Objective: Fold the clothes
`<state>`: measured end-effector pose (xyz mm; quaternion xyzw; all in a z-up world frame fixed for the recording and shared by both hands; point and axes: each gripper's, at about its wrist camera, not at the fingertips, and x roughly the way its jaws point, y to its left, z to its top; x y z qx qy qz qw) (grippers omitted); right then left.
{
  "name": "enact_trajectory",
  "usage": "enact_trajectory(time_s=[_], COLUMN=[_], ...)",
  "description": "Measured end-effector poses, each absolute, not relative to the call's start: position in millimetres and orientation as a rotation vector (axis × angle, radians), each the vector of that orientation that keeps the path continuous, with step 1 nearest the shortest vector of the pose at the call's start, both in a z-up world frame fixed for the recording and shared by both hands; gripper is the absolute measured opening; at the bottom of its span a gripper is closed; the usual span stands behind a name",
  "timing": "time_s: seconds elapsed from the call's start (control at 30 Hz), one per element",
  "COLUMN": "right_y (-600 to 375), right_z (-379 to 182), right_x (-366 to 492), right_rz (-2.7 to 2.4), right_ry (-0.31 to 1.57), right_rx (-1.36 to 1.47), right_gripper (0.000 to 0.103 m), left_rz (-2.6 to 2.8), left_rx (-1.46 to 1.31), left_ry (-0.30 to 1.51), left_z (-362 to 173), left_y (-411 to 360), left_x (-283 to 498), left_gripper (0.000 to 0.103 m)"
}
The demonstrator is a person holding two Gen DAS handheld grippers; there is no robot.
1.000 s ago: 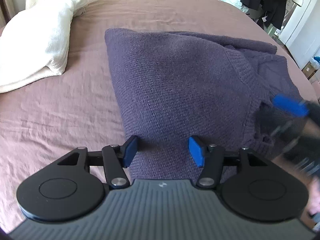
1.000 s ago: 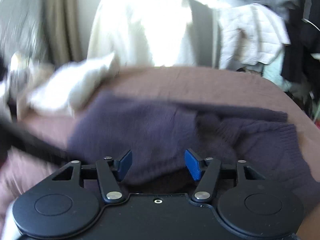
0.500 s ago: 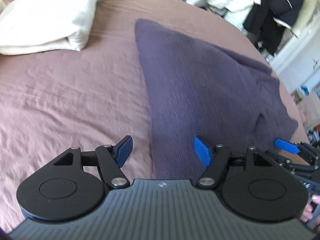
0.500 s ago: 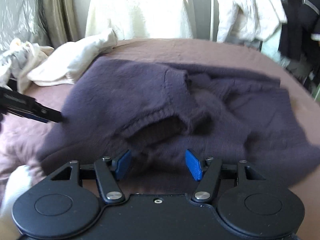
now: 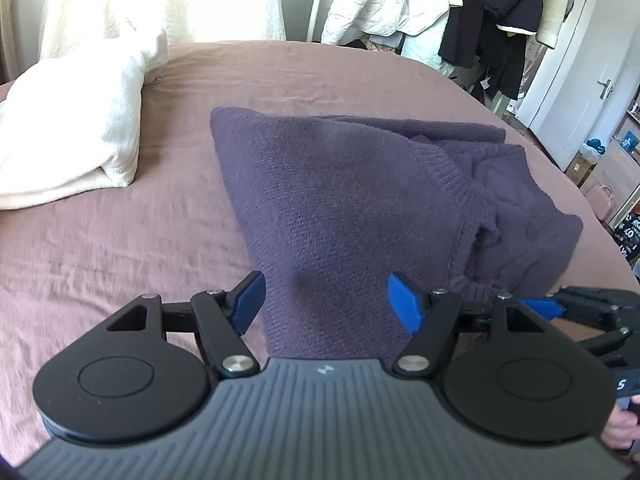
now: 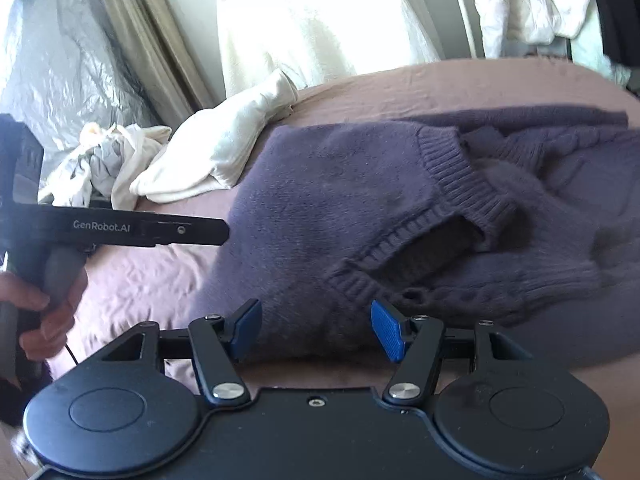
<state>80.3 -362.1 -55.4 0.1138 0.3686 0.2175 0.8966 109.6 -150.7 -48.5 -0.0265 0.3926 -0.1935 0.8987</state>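
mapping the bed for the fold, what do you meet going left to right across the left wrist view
white folded blanket → bare mauve bedsheet → purple knit sweater → right gripper at the frame's right edge

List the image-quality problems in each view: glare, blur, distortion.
Left wrist view: fisheye bends the bed edges; the white blanket is overexposed near the window; the purple sweater is fairly sharp. Right wrist view: backlight blows out the pale curtain; the sweater's right side is smeared soft, while the ribbed hem and blue fingers are clear.
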Motion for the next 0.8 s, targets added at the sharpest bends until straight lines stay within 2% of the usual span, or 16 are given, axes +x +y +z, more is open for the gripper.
enact_trajectory(time_s=[0.17,0.43,0.6,0.7,0.8], right_y=[-350.7,-320.3,-333.6,-374.2,-439.2], right_z=[-51.5,-71.0,-80.2,-66.0,-48.5], right_x=[80.5,83.0,79.8,75.6,75.1], right_rz=[0.459,0.345,0.274,0.263,0.182], right_ry=[0.745,0.791,0.849,0.843,0.801], right_rx=[0.267,-0.014,-0.106,0.001,0.169], right_gripper=[0.066,0.066,0.065,0.066,0.069], left_rz=[-0.420,-0.457,-0.460,-0.561,-0.620], left_rx=[-0.038,-0.003,0.139,0.239,0.264], left_ry=[0.802,0.863,0.858,0.766,0.773], left_z=[-39.3,-56.3,-58.0,-32.8,-17.7], left_y=[-162.7,-190.9,-209.1,-228.5,-252.3], left_x=[112.7,126.7,125.0,118.1,126.8], left_gripper=[0.068,0.068,0.068,0.068,0.069])
